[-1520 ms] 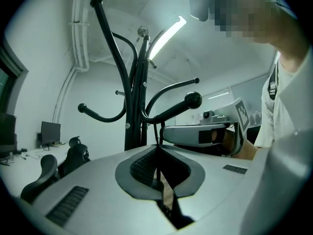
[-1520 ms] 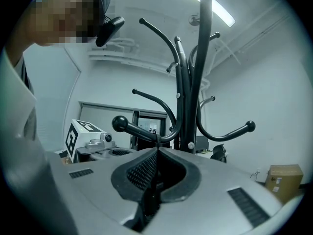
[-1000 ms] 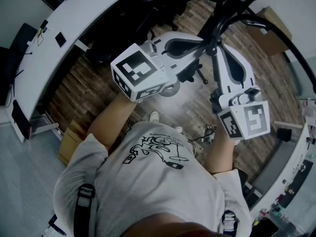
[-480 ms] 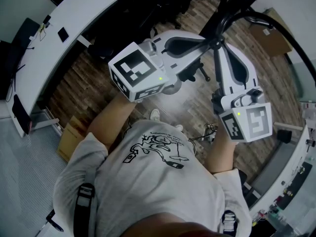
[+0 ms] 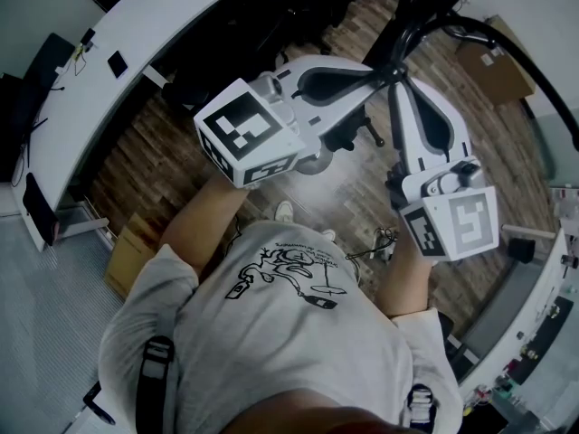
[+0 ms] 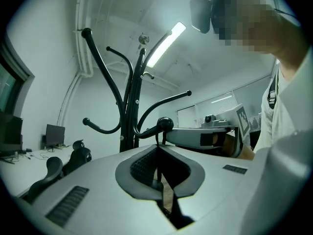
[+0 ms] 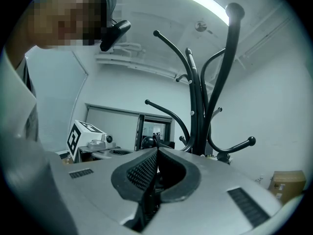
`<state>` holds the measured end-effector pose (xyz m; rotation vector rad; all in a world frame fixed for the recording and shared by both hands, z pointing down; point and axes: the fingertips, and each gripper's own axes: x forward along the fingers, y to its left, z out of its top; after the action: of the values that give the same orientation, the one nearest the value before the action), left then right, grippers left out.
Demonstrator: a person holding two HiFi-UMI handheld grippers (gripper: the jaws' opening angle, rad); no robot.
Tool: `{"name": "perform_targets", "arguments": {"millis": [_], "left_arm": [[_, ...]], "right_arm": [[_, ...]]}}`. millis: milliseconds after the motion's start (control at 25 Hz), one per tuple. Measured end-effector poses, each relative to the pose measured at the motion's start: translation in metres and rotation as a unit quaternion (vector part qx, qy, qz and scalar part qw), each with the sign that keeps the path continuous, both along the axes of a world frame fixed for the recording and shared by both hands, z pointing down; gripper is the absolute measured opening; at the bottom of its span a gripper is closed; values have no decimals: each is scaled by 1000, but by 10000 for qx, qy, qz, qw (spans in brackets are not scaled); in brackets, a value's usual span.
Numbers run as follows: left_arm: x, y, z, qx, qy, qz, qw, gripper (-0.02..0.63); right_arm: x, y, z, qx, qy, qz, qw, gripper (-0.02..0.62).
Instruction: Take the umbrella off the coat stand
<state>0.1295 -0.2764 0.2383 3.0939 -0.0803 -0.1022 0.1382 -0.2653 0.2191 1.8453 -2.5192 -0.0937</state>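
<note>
The black coat stand (image 5: 412,25) rises in front of me, with curved arms that end in balls; it shows in the left gripper view (image 6: 128,106) and the right gripper view (image 7: 198,111). A thin dark strap (image 6: 157,139) hangs from a ball-tipped hook (image 6: 165,124). My left gripper (image 5: 384,72) (image 6: 159,147) is level and shut on this strap. My right gripper (image 5: 399,81) (image 7: 156,150) comes in from the other side, shut, with its tips at the same hook. The umbrella's body is hidden under the grippers.
A long curved white desk (image 5: 136,52) runs along the upper left, with black office chairs (image 6: 49,170) beside it. Cardboard boxes sit on the wood floor (image 5: 493,61) (image 5: 127,256). Another white bench (image 5: 534,306) lies at the right.
</note>
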Motion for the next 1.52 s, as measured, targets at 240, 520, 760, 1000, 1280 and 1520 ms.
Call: {"name": "perform_targets", "arguments": {"millis": [240,520,760,1000,1280,1520], "left_arm": [[-6,4,-3,12,21,-44,10000,23],[-11,12,-5,18,23,-95,10000,22],[-15,19,-9,2,15,-143,9999,21],[-18,31,-8,-8,16,-184,9998,21],[-23,46,-1,-73,-35,-265,9996,21],[-27,59,11,-173,-120,-380,9991,21]], "right_arm": [[-4,4,-2,27,26,-4,10000,12],[-9,11,-8,92,103,-16,9999,12],[-14,17,-18,168,219,3,9996,12],[-17,29,-17,211,207,-43,9996,12],[-20,43,-10,156,243,-16,9996,12],[-22,57,2,53,207,29,9998,12]]}}
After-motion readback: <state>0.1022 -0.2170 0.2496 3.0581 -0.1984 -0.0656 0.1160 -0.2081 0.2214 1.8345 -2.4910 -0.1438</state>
